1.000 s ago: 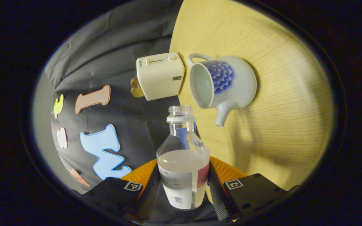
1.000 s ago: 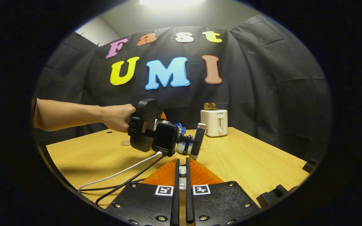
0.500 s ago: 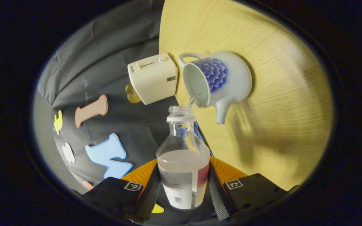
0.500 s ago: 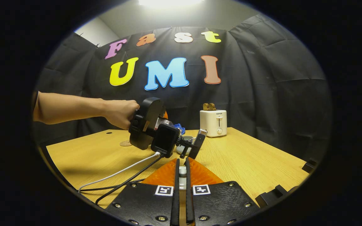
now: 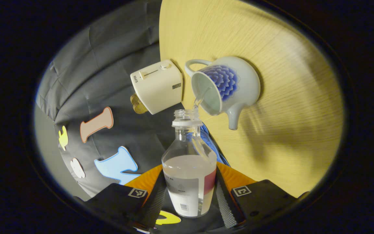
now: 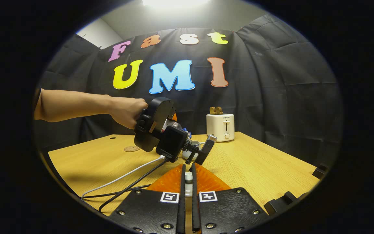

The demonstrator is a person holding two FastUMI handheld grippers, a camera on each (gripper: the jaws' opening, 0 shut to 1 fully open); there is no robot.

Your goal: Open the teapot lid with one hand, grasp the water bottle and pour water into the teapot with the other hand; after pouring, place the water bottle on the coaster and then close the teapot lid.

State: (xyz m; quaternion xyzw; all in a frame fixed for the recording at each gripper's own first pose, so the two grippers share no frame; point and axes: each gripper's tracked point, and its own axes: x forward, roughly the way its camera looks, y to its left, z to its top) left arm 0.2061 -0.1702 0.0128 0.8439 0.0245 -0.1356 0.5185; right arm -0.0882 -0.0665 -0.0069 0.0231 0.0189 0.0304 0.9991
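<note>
In the left gripper view my left gripper (image 5: 189,187) is shut on a clear water bottle (image 5: 189,175), uncapped and about half full. The bottle is tipped toward a white teapot (image 5: 235,84) with a blue flower, whose mouth is open. A thin stream of water (image 5: 200,99) runs from the bottle's neck into the pot. In the right gripper view my right gripper (image 6: 188,170) is shut on a small white piece, the teapot lid (image 6: 189,177), held above the near part of the table. A hand (image 6: 125,114) holds the other gripper tilted over the teapot (image 6: 194,144), which is mostly hidden.
A cream toaster (image 6: 220,127) stands at the back of the wooden table (image 6: 255,162), just behind the teapot. A round coaster (image 6: 131,148) lies at the back left. White and black cables (image 6: 125,182) trail across the near left of the table.
The bottle has tipped further toward the teapot and water now streams into it. In the right gripper view the hand and left gripper have risen and tilted. The right gripper has held still.
</note>
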